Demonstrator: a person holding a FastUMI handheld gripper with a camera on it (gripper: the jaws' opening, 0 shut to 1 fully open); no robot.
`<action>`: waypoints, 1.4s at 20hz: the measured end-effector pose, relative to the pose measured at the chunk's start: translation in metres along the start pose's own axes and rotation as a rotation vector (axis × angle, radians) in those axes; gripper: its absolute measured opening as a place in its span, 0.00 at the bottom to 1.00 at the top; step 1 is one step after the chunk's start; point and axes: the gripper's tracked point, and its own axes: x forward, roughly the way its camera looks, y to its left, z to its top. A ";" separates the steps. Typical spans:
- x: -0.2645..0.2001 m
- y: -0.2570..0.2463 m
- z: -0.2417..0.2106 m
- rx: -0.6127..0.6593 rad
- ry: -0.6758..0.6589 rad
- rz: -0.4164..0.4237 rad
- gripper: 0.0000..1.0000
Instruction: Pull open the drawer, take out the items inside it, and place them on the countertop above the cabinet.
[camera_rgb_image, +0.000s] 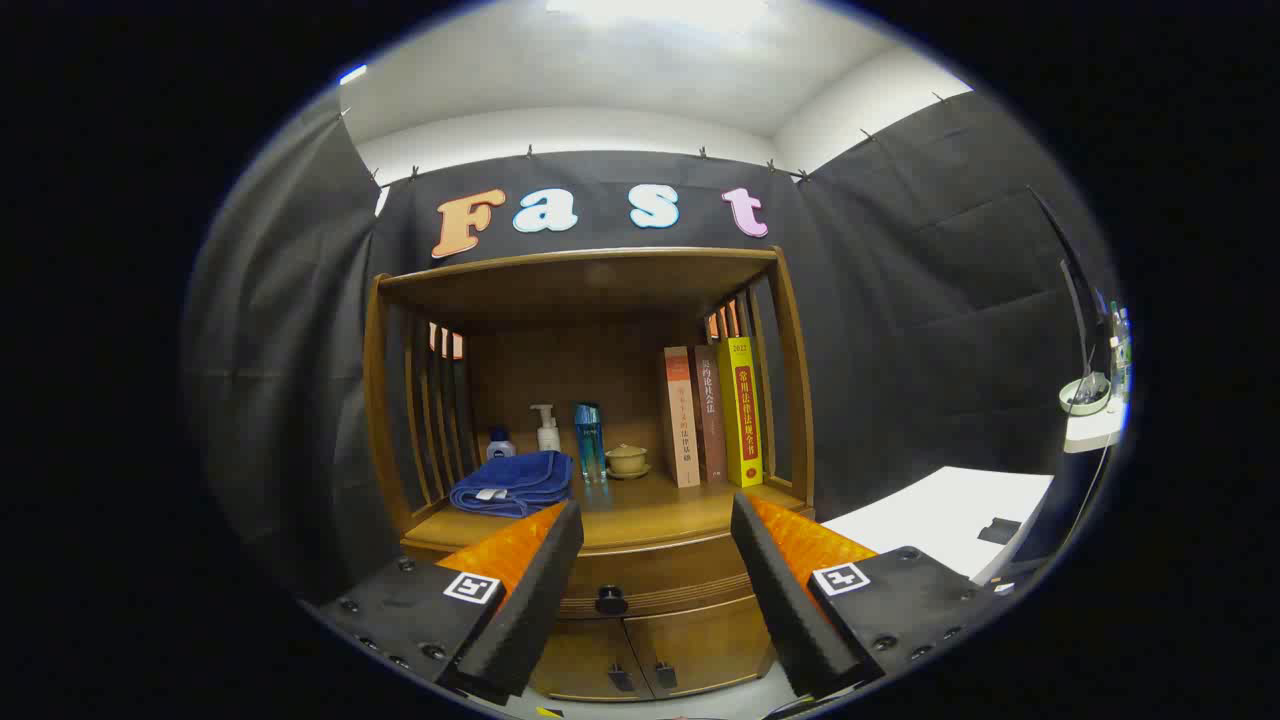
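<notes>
Gripper view is showing the gripper (655, 520) standing wide open, its two fingers spread with nothing between them but open air. The drawer (640, 585) is sitting shut in the wooden cabinet (790, 400), and its dark round knob (611, 600) is the landmark here. The knob is lying ahead of the fingers and lower than their tips, somewhat nearer the left finger than the right, and well apart from both. The drawer front is running crosswise to the fingers, so the pull looks to be straight back toward the camera.

Above the knob, the countertop (660, 515) is carrying a folded blue towel (512, 483), a pump bottle (546, 428), a blue bottle (589, 440), a small cup (627, 460) and three upright books (712, 415). Below the knob, two small cabinet doors (650, 655) are closed.

As I judge it, the gripper needs to be dropping and shifting a little left before closing on the knob; the drawer's contents are hidden for now.
</notes>
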 end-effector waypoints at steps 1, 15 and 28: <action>0.002 -0.001 -0.002 0.000 -0.001 -0.001 0.98; 0.003 -0.002 -0.009 0.007 0.008 0.001 0.98; 0.010 0.020 -0.024 0.003 0.023 0.041 0.98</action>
